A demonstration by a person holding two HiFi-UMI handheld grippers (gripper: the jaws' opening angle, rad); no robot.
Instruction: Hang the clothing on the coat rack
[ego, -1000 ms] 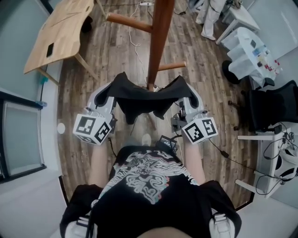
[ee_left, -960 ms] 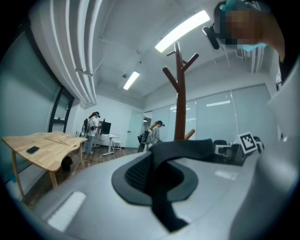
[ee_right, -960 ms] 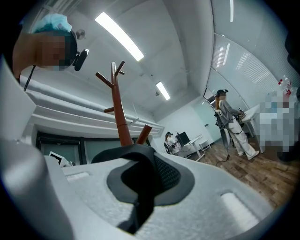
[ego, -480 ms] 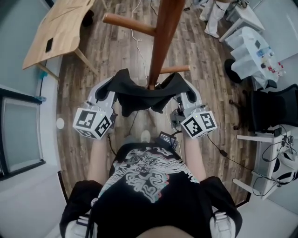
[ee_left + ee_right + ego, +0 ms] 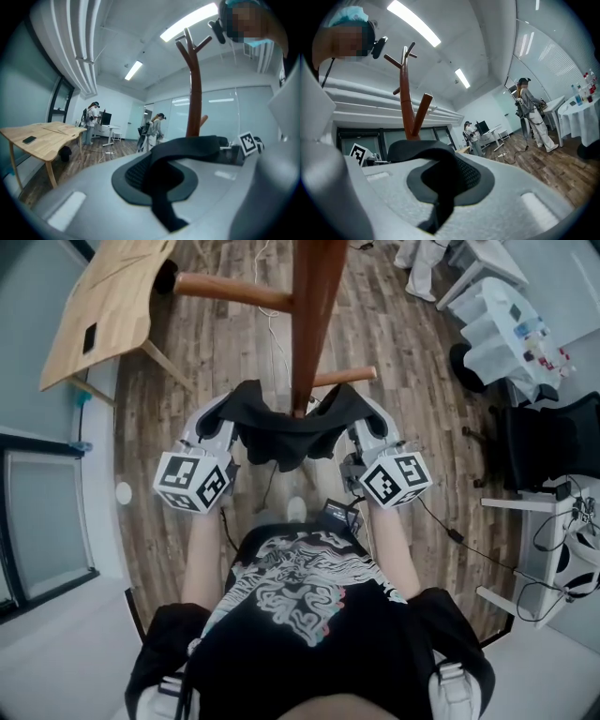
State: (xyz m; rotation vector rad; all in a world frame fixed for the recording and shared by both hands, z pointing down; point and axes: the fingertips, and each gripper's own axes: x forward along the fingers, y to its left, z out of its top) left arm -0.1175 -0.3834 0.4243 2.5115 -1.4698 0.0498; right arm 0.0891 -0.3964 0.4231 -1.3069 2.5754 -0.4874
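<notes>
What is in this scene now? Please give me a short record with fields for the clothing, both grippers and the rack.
clothing: black garment, stretched between both grippers, sagging in the middle
left gripper: fingers shut on the garment's left end
right gripper: fingers shut on its right end
coat rack: brown wooden pole with pegs, just beyond the garment
hung: not yet, no peg carries it
</notes>
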